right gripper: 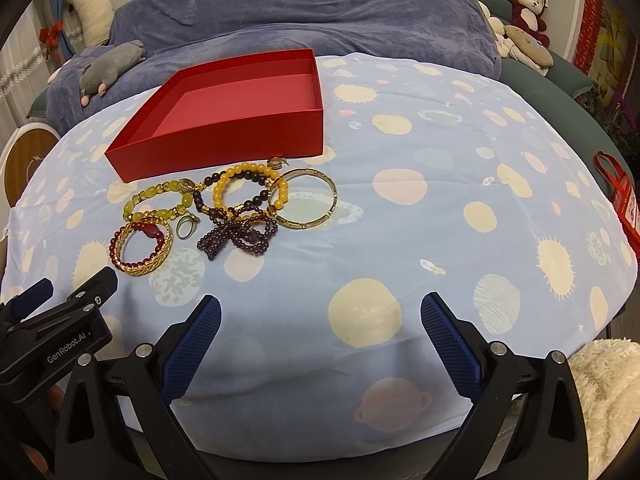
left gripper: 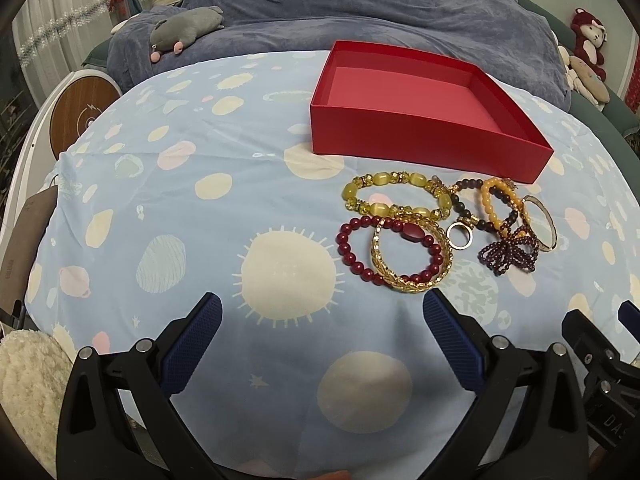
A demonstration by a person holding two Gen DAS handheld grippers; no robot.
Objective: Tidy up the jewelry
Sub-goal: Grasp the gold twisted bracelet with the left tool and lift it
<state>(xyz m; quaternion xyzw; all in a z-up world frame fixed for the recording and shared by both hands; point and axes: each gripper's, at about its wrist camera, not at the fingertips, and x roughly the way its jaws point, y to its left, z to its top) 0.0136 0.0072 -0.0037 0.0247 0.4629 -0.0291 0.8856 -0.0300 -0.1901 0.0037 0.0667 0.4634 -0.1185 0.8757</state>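
An empty red box [left gripper: 424, 136] [right gripper: 224, 136] sits on the planet-print cloth. Just in front of it lies a cluster of jewelry: a yellow bead bracelet [left gripper: 396, 200] [right gripper: 160, 200], a dark red bead bracelet [left gripper: 352, 256] [right gripper: 116, 252], a gold chain bangle [left gripper: 408, 284] [right gripper: 148, 268], a gold ring [left gripper: 460, 236] [right gripper: 186, 229], an orange bead bracelet [left gripper: 490, 208] [right gripper: 248, 172], a purple bead bow [left gripper: 512, 254] [right gripper: 236, 238] and a thin gold bangle [left gripper: 548, 220] [right gripper: 308, 200]. My left gripper [left gripper: 322, 312] is open, near the cluster's front left. My right gripper [right gripper: 320, 312] is open, to the cluster's front right.
The light blue cloth [left gripper: 180, 200] [right gripper: 460, 200] covers a round table. Behind it is a sofa under a blue-grey blanket [left gripper: 320, 0] with plush toys [left gripper: 188, 28] [right gripper: 528, 8]. A round wooden-faced device [left gripper: 80, 116] stands at the left, a red bag [right gripper: 620, 200] at the right edge.
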